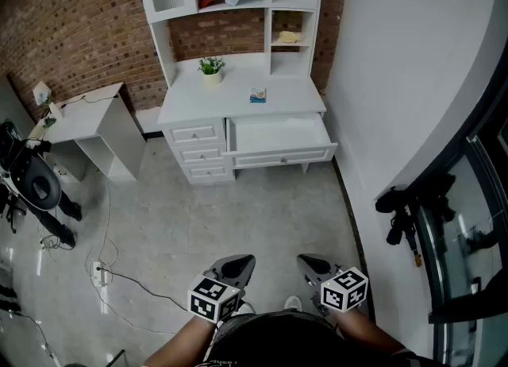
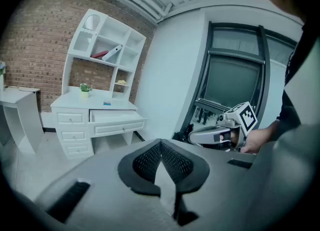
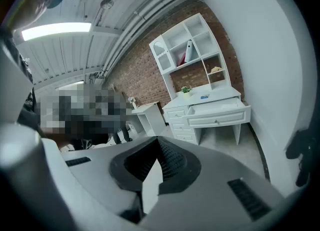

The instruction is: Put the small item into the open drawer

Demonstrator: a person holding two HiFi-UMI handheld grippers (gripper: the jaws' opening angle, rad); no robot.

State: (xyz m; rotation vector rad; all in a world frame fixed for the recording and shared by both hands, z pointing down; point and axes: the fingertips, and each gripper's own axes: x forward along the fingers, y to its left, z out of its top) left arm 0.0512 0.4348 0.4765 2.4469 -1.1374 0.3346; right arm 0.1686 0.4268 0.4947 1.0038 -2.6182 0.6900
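We see a white table against the brick wall, its top bearing a small potted plant at the back left and a small blue item near the front, just above the open drawer, while the pale floor carries cables and a power strip.

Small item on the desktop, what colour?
Mostly blue; the small item shows best in the head view.

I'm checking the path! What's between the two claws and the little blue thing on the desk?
Head view: only bare floor, then the open drawer; the little blue thing sits on the desktop just behind it.
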